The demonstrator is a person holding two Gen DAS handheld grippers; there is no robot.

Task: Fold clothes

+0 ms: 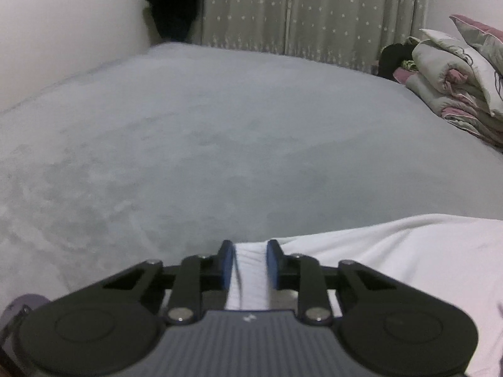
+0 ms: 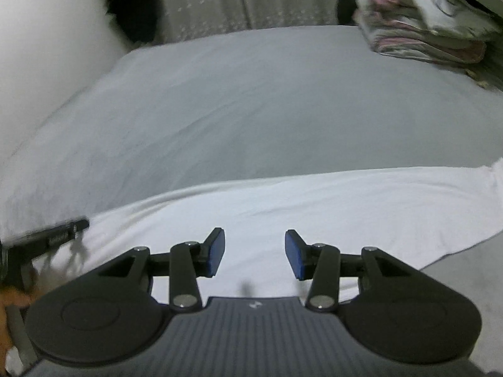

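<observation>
A white garment (image 1: 393, 257) lies on the grey bed sheet (image 1: 204, 132) near the front edge. My left gripper (image 1: 251, 264) is shut on a bunched edge of that garment, with white cloth filling the gap between its blue pads. In the right wrist view the same white garment (image 2: 314, 201) spreads flat across the sheet (image 2: 251, 100). My right gripper (image 2: 255, 251) hovers just over the cloth, open, with nothing between its fingers. The left gripper's black finger (image 2: 59, 232) shows blurred at the left edge of that view.
A stack of folded grey and pink quilts and pillows (image 1: 456, 78) sits at the bed's far right corner, seen also as bedding (image 2: 424, 15) in the right view. A white wall (image 1: 63, 31) runs along the left. Star-patterned curtains (image 1: 314, 9) hang behind.
</observation>
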